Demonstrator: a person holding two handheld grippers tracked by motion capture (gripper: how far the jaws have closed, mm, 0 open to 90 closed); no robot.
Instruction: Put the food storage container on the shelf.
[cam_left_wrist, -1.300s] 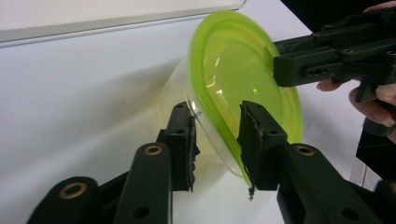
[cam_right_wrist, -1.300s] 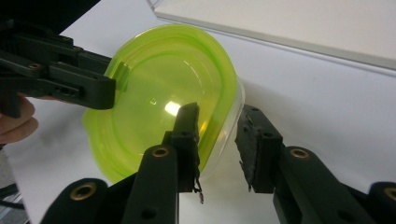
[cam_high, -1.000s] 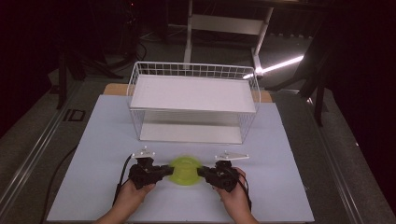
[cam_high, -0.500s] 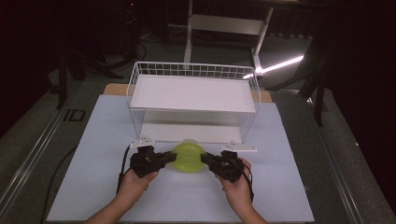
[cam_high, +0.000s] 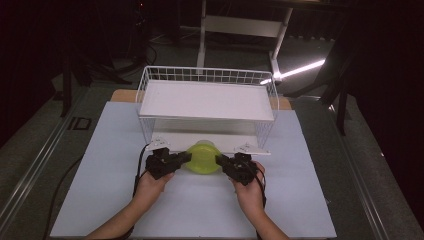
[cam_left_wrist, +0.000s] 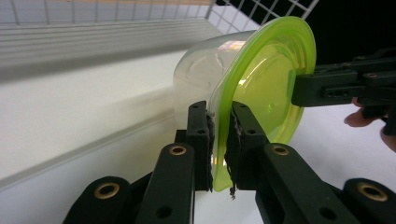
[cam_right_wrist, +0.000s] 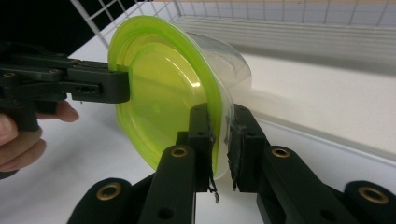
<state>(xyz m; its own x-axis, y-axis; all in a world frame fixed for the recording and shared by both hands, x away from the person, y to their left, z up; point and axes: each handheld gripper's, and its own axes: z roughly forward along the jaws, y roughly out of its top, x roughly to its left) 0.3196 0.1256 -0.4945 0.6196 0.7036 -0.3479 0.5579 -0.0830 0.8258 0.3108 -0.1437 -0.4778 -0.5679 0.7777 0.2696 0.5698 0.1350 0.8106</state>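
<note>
A clear plastic container with a yellow-green lid (cam_high: 202, 157) hangs on its side between both grippers, with the lid facing the person. My left gripper (cam_high: 186, 157) is shut on the lid's left rim and my right gripper (cam_high: 220, 161) on its right rim. In the left gripper view the pads pinch the green rim (cam_left_wrist: 219, 140), the container (cam_left_wrist: 261, 93) bulges beyond them, and the right gripper (cam_left_wrist: 299, 88) grips the far edge. The right gripper view mirrors this: my own jaws (cam_right_wrist: 219, 140) clamp the rim of the container (cam_right_wrist: 159, 88), and the left gripper (cam_right_wrist: 122, 86) holds the opposite side.
A white wire rack (cam_high: 207, 75) with an upper shelf board (cam_high: 207, 100) and a lower board (cam_high: 170, 139) stands at the middle back of the pale table cover (cam_high: 100, 190). The container's clear end sits at the rack's lower front opening. Dark floor surrounds the table.
Both hands have moved away from the person toward the rack and carried the container with them. It has gone from mid-table to the lower shelf's front edge. The grips are unchanged.
</note>
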